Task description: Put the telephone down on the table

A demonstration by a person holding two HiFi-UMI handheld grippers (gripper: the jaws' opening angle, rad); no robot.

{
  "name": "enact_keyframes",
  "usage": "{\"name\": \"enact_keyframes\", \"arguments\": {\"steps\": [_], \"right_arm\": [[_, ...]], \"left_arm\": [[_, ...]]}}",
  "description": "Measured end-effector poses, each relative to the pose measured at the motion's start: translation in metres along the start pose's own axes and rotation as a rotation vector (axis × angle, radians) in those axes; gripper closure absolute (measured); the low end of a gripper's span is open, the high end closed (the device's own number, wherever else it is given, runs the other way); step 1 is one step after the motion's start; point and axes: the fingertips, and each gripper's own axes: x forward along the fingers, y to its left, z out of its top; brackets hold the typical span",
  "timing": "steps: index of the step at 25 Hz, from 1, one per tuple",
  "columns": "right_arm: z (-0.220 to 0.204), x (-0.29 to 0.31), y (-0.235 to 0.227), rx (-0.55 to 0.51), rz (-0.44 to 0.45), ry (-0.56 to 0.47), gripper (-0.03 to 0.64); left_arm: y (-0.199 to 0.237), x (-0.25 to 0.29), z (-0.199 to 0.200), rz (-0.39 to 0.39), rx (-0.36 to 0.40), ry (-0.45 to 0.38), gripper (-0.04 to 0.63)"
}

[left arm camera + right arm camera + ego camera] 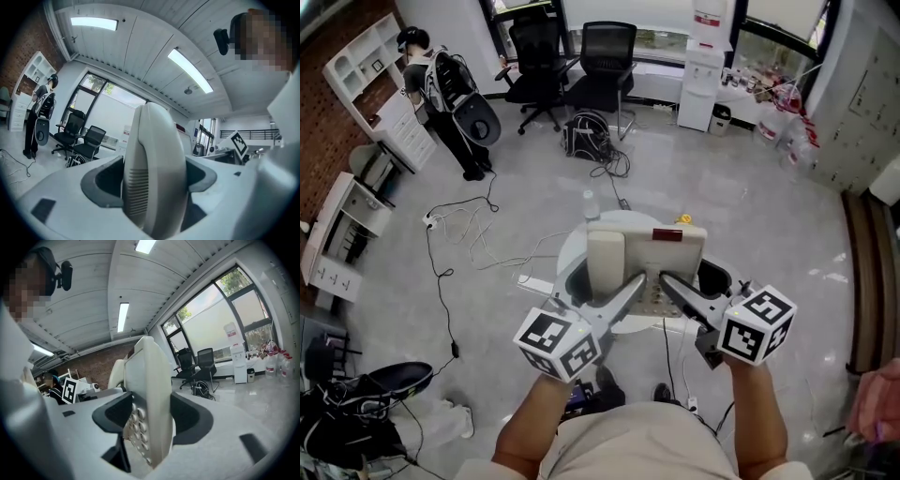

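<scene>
A cream desk telephone (649,255) with its handset (606,265) on the left side is held between both grippers, over a small round white table (568,251). My left gripper (628,287) is shut on the phone's left part; in the left gripper view its jaws clamp the handset (154,173). My right gripper (671,284) is shut on the phone's right part; in the right gripper view the keypad edge (146,418) sits pinched between the jaws. Both gripper views look up at the ceiling. Whether the phone touches the table is hidden.
A clear bottle (591,205) and a small yellow thing (683,218) stand at the table's far edge. A black bin (714,277) sits right of the table. Cables (464,230) lie on the floor, office chairs (607,56) stand behind, and a person with a backpack (441,89) is far left.
</scene>
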Motion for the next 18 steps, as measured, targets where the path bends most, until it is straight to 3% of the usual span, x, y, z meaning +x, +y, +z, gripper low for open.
{"name": "enact_keyframes", "arguments": {"steps": [10, 18], "right_arm": [[0.01, 0.051, 0.018, -0.014, -0.032, -0.022, 0.37], [0.007, 0.089, 0.017, -0.02, -0.01, 0.001, 0.369]], "left_arm": [[0.051, -0.012, 0.02, -0.043, 0.015, -0.01, 0.229], [0.088, -0.014, 0.019, -0.009, -0.002, -0.034, 0.23]]}}
